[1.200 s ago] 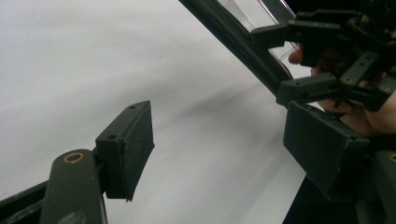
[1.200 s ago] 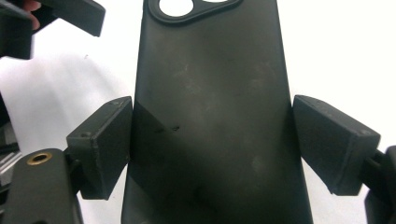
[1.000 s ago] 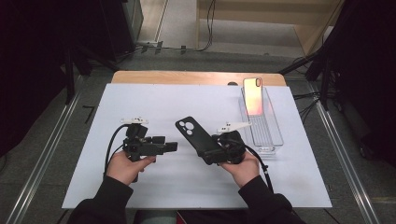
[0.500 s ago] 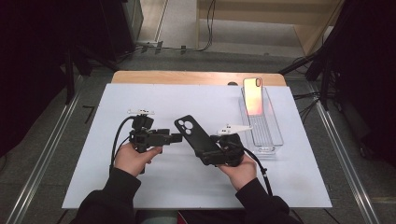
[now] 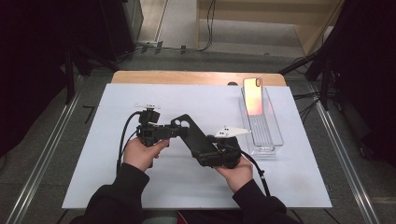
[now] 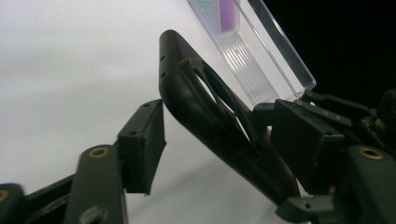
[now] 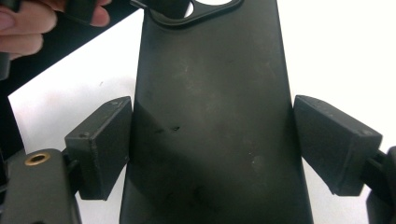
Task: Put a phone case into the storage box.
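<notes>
High view: clear tray [image 5: 275,135] holds a phone [image 5: 252,95]; right claw [image 5: 205,151] grips black case [image 5: 191,135].

Bright, even overhead light on the white mat [image 5: 140,186]; dark, murky surroundings beyond it. Soft shadows beneath the hands. Mild glare on the clear tray [image 5: 273,135]. Blurred close-up jaws.

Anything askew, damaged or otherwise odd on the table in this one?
Nothing stands out. The black phone case is held off the white mat across its sides by the right gripper, intact apart from faint scuffs. The left gripper has just been closing around its camera end. A phone leans inside the clear tray.
</notes>
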Available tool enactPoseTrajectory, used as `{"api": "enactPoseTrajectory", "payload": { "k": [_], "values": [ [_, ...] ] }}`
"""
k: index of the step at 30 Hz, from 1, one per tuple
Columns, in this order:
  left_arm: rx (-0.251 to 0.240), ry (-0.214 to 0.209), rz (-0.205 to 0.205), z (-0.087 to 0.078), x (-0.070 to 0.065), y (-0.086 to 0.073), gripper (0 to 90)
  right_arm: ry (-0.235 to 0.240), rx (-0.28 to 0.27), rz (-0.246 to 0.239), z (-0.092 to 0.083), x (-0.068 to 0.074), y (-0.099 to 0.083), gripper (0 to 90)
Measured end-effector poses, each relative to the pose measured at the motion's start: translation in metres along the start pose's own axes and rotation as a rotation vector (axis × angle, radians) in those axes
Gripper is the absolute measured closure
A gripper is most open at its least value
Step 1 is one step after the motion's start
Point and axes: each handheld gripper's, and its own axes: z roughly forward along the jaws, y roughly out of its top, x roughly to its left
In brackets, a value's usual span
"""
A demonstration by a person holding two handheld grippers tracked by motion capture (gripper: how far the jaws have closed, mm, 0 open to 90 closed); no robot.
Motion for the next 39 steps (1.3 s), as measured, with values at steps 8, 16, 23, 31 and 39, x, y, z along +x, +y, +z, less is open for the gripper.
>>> {"api": "enactPoseTrajectory", "payload": {
  "k": [8,16,23,31,39],
  "values": [
    [-0.041,-0.117,-0.094,0.001,0.005,-0.001,72.4,0.010,-0.035,-0.032,0.003,0.003,-0.003,13.6],
    [-0.049,-0.174,-0.135,-0.002,0.007,0.000,78.9,0.021,-0.049,-0.056,0.006,0.004,-0.005,12.6],
    [-0.058,-0.211,-0.159,-0.004,0.006,0.000,80.9,0.017,-0.052,-0.088,0.007,0.004,-0.002,11.3],
    [-0.077,-0.226,-0.151,-0.010,0.003,0.001,80.9,0.027,-0.024,-0.137,0.005,0.006,0.007,0.0],
    [-0.102,-0.156,-0.082,-0.015,0.000,0.000,80.4,0.064,0.031,-0.128,-0.001,-0.001,0.010,0.0]
  ]
}}
